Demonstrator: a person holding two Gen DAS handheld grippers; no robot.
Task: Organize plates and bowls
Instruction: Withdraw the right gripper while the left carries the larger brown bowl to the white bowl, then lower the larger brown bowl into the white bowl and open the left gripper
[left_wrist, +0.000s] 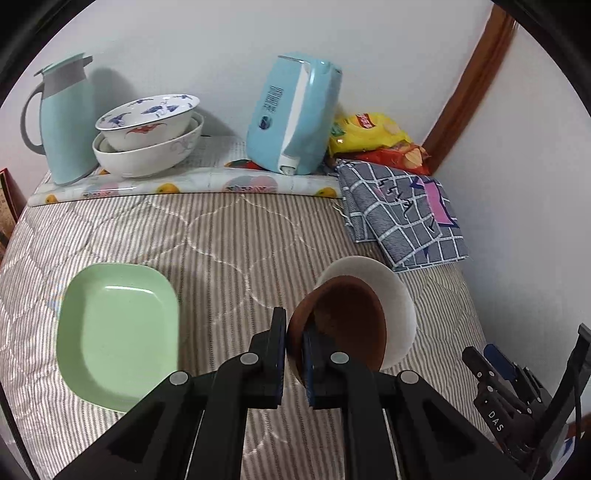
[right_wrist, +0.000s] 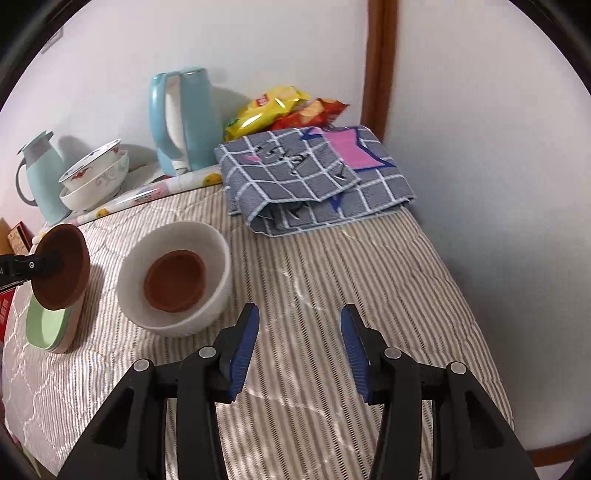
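Here the left tool (left_wrist: 294, 332) is clamped on the rim of a small brown bowl (left_wrist: 340, 321), one finger outside the wall and the other inside it. It holds the bowl tilted and lifted off the striped quilt (left_wrist: 221, 240) that covers the surface. In the right wrist view that brown bowl (right_wrist: 62, 266) hangs at the far left, above a pale green plate (right_wrist: 44, 328) that lies on the quilt.

The right tool (right_wrist: 300, 328) stands part open with nothing between its blue pads (right_wrist: 243, 350). It hovers over bare quilt, just to the right of a white bowl (right_wrist: 177, 273) and apart from it. The white bowl sits upright on the quilt, and a second brown bowl (right_wrist: 175, 280) rests nested in its bottom.

At the far edge, on a fruit-printed cloth (left_wrist: 184, 184), two patterned bowls (left_wrist: 147, 136) are stacked one inside the other. A pale blue jug (left_wrist: 62, 122) is to their left and a blue kettle (left_wrist: 291, 114) to their right. Further right lie snack bags (left_wrist: 373, 136), and a folded checked cloth (left_wrist: 399, 214) sits in front of them, near the wall.
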